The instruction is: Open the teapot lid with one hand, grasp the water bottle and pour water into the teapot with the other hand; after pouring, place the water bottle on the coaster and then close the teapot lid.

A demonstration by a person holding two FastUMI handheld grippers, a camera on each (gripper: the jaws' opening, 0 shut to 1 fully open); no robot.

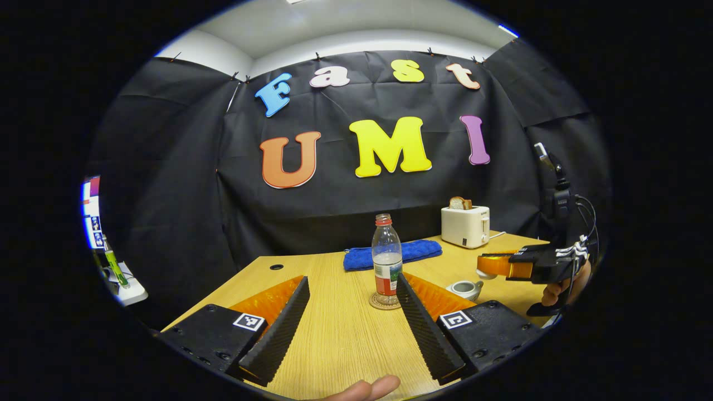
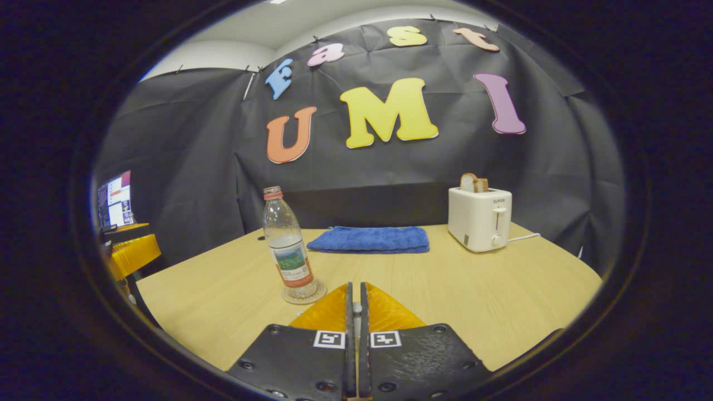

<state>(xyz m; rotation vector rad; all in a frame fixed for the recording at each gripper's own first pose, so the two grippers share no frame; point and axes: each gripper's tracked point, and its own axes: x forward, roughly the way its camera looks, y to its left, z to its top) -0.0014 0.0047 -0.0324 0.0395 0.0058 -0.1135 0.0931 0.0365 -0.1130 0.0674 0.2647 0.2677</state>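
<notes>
Left claw (image 1: 351, 312) agape, teapot (image 1: 465, 289) beyond.

Your wooden table (image 2: 501, 289) holds a coaster (image 2: 303, 294) left of centre, blue towel (image 2: 370, 239) behind, toaster (image 2: 480, 218) upper right.

Teapot (image 1: 465, 289) partly hidden behind left claw (image 1: 353, 312).

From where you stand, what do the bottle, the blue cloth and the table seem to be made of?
Water bottle: clear, glossy plastic, apparently; you see through it. Blue cloth: soft, fuzzy fabric, likely a folded towel. Table: pale wood grain, matte; possibly laminate.
</notes>
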